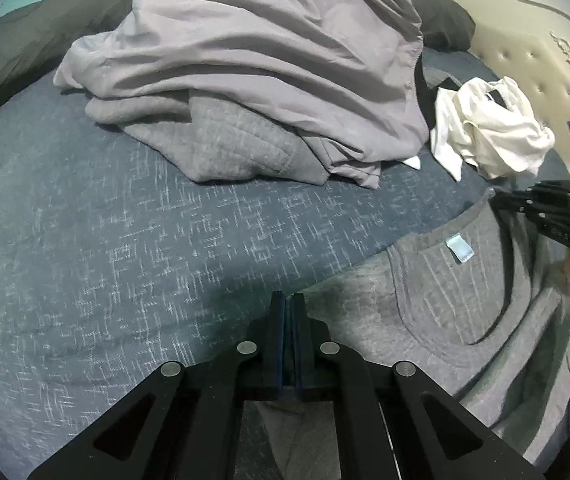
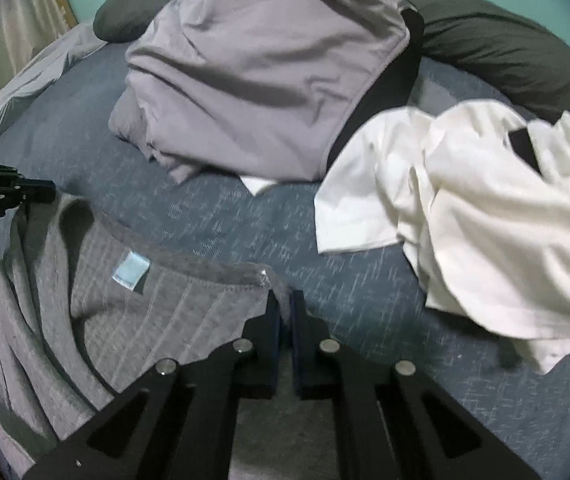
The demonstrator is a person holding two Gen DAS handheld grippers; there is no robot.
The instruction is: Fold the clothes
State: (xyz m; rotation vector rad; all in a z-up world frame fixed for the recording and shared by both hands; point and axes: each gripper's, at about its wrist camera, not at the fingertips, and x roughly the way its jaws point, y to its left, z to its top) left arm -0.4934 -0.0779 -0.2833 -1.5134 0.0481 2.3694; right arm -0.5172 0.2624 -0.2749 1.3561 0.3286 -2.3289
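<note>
right now i hold the grey shirt [image 2: 97,312] by its top edge with both grippers. my left gripper [image 1: 289,300] is closed tight on the cloth near one shoulder, and my right gripper [image 2: 283,300] is closed on the neck edge at the other side. between them the neck hole hangs open, and i can see the small blue tag [image 2: 131,271] inside it. the rest of the shirt hangs down toward me, over the near part of the bed [image 1: 125,240].

past my grippers the blue bed cover is bare, so that is the open room i have. further back sits a big pile of light purple bedding [image 1: 245,60], and its near edge stops well away from the shirt. a crumpled white shirt [image 2: 485,220] lies off to my right, close to my right gripper but not touching it. dark pillows [image 2: 505,52] lie along the far edge of the bed.
</note>
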